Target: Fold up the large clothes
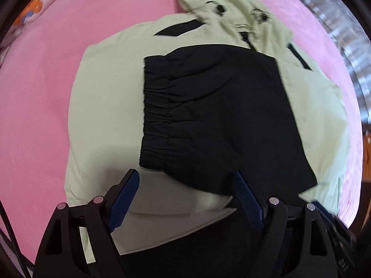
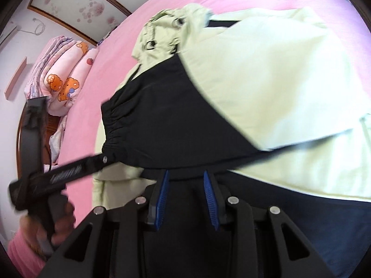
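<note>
A pale green hooded jacket (image 1: 104,106) lies on the pink bed, its hood (image 1: 231,9) at the far side. A black sleeve with an elastic cuff (image 1: 215,115) is folded across its body. My left gripper (image 1: 186,180) is open just above the near edge of the jacket, with the black sleeve between its fingertips. In the right wrist view the jacket (image 2: 278,81) and black sleeve (image 2: 176,115) fill the frame. My right gripper (image 2: 186,173) is partly open at the sleeve's near edge, holding nothing that I can see. The left gripper (image 2: 69,169) shows at the left.
The pink bedsheet (image 1: 46,92) surrounds the jacket. A folded cartoon-print quilt (image 2: 62,78) lies at the head of the bed by the wooden headboard. The person's hand in a pink sleeve (image 2: 34,236) holds the left gripper's handle.
</note>
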